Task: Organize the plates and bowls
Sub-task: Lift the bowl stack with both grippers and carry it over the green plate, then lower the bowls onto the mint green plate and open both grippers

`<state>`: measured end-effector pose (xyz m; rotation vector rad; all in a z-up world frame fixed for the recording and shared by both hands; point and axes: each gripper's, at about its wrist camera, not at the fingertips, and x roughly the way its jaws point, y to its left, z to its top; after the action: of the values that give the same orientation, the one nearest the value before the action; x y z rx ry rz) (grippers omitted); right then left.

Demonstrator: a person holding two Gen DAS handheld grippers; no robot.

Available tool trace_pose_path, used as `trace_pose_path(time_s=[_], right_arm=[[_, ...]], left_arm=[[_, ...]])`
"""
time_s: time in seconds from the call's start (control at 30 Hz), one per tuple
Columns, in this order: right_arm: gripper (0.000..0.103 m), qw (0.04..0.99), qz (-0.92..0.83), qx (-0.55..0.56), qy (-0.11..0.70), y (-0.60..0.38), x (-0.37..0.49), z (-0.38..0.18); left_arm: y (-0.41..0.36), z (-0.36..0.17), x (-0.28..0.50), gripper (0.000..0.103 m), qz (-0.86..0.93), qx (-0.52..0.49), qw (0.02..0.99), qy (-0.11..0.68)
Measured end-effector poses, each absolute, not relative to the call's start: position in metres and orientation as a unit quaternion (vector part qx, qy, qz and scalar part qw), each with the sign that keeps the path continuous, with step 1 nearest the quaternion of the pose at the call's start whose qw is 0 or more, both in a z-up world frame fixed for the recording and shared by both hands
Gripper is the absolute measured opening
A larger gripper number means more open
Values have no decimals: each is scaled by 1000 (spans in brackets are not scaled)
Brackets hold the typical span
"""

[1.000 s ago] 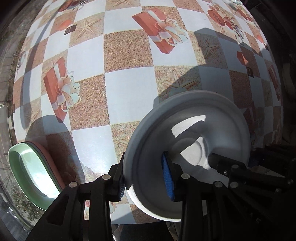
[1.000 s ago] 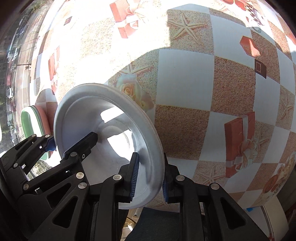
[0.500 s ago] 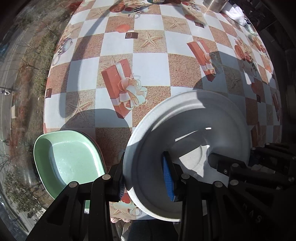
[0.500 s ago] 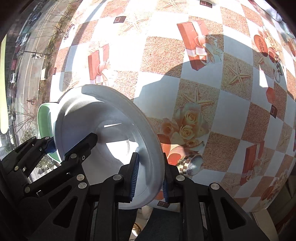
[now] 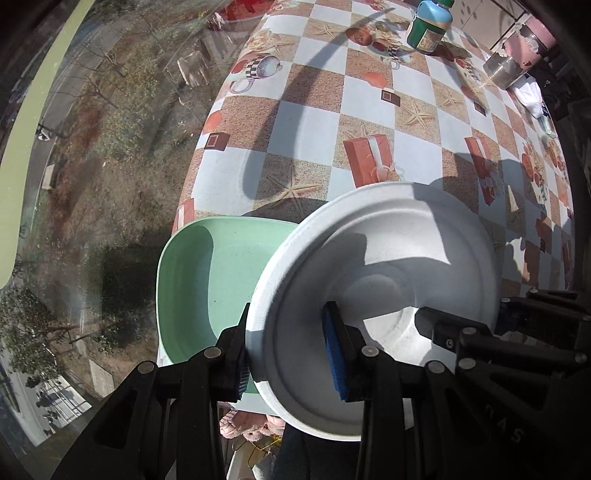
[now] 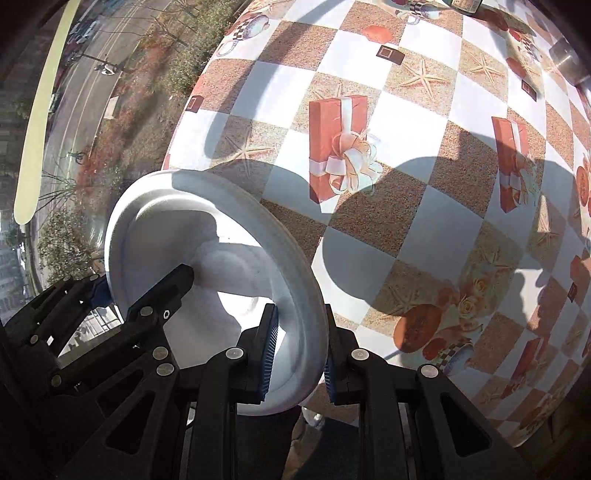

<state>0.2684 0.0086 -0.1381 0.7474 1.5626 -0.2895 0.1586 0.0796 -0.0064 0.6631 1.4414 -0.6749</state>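
The green dish [image 5: 207,280] is sitting at the table's [image 5: 306,147] near left corner. Just right of it, the left gripper [image 5: 291,354] and right gripper [image 6: 297,354] are each pinching opposite rims of the white plate [image 5: 373,295], which is hanging tilted above the near edge. At the far edge a green bottle [image 5: 428,26] is showing a label too blurred to read. Sunlight is falling on the checkered tablecloth [image 6: 424,184]; a street is lying beyond the glass on the left.
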Motion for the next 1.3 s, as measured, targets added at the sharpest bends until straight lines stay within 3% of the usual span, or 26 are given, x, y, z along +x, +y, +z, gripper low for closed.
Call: trace_pose_path(time_s=[0.33,0.7,0.77,0.8,0.83,0.97,1.03,1.17,1.27,1.3], right_arm=[[23,645,-88,299,698,47,318,-166],[25,630,-86,284,718,51,330,-184],[32,631,-95,277,718,47,328,-182],[41,633,-104,272,718,46,325,-180],[50,635,-111,268,716,43,324,-179],[61,646,-118,280,700,28,318,-169],[77,653,-127,279,693,25,314,-160],[79,662,-135,285,680,30,306,-152],[100,670,-158,281,669,25,298,-148],[103,678,-161,284,658,25,295,-145]], left_arm=[[134,-11,194,38,-244,256,668,655],[141,-36,203,39,-240,276,656,660],[143,-29,200,42,-240,288,659,652],[143,-28,200,44,-238,293,661,649],[143,-28,200,49,-233,297,664,645],[147,-21,203,80,-225,287,676,640],[146,-18,204,81,-225,285,675,643],[136,-13,196,84,-240,295,676,631],[133,-13,194,84,-246,302,669,633],[133,-14,195,85,-247,300,667,636]])
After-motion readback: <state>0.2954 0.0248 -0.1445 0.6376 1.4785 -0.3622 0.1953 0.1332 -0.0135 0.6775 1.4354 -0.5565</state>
